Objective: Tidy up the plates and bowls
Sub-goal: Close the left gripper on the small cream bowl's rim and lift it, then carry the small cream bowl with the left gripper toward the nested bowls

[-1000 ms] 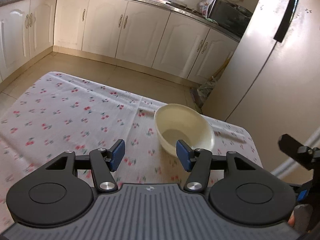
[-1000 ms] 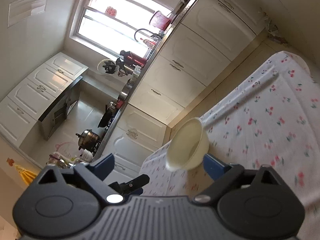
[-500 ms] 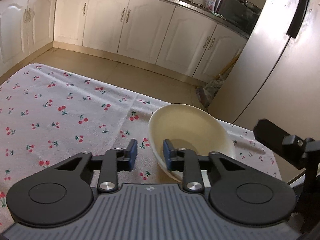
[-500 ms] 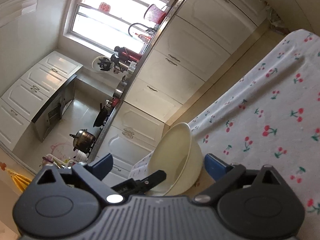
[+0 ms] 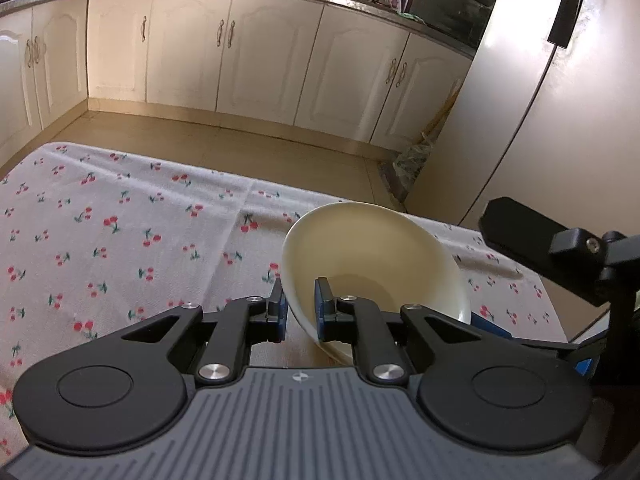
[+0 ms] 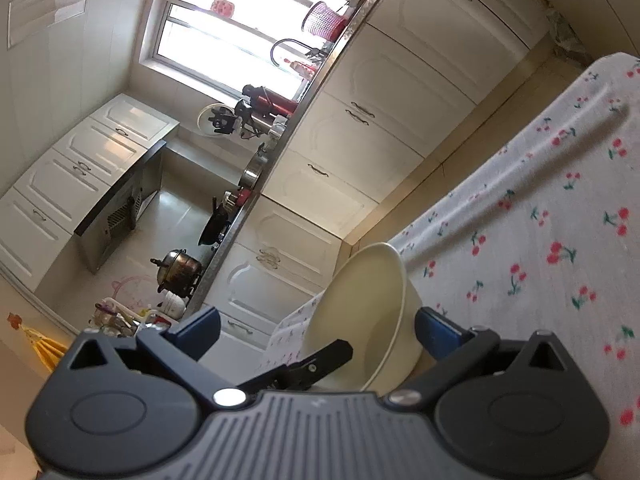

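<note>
A cream bowl (image 5: 380, 256) is tilted above the cherry-print tablecloth (image 5: 120, 232). My left gripper (image 5: 300, 312) is shut on the bowl's near rim, one blue pad outside and one inside. In the right wrist view the same bowl (image 6: 360, 308) sits tilted between the wide-open fingers of my right gripper (image 6: 316, 328). The right gripper's blue pads stand apart from the bowl on either side. The right gripper's body also shows at the right edge of the left wrist view (image 5: 560, 248).
The table edge (image 5: 520, 240) runs close behind the bowl, with tiled floor beyond. Cream kitchen cabinets (image 5: 240, 48) line the far wall. A tall fridge (image 5: 540, 100) stands at the right. The counter holds pots and a red basket (image 6: 324, 22).
My left gripper moved forward and closed on the bowl's rim, and the bowl tipped up off the cloth. My right gripper moved closer around the bowl and stayed open.
</note>
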Action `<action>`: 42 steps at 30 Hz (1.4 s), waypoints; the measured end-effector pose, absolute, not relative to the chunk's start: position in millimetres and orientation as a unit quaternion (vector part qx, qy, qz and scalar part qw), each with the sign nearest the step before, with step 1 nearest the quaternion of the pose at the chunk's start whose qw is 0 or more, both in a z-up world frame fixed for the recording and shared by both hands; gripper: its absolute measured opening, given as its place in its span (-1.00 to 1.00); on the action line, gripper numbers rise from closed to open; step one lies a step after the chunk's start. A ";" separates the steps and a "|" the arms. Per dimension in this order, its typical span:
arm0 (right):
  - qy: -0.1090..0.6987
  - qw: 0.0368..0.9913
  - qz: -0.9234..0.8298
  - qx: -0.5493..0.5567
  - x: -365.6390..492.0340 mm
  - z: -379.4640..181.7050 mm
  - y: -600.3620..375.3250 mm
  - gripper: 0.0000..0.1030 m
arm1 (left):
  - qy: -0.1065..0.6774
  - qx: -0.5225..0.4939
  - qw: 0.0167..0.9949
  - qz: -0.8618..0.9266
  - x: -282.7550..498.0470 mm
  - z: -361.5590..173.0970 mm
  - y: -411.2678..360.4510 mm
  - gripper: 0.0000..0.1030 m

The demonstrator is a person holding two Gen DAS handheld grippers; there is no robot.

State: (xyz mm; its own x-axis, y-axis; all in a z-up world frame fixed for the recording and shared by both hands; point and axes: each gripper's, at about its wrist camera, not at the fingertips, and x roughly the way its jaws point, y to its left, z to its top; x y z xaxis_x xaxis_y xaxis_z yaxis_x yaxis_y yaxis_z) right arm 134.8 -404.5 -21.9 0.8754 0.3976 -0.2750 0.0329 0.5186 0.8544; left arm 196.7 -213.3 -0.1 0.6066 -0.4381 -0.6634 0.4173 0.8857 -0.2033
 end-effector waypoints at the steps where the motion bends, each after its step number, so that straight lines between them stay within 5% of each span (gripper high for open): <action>1: 0.226 0.842 0.108 0.478 131.1 -20.2 -404.0 1.00 | 0.374 -0.012 0.896 -0.240 193.4 1.3 -211.8 -0.76; 42: 0.216 0.848 0.123 0.468 -48.8 58.3 -324.9 1.00 | 0.371 -0.035 0.885 -0.278 52.0 42.4 -139.3 -0.73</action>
State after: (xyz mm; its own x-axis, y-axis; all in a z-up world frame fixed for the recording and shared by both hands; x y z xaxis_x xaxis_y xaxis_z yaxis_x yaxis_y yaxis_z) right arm -48.8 -324.9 58.3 0.8769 0.4101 -0.2509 -0.0063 0.5316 0.8469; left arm 52.0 -139.3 42.4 0.5703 -0.5188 -0.6368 0.4674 0.8425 -0.2678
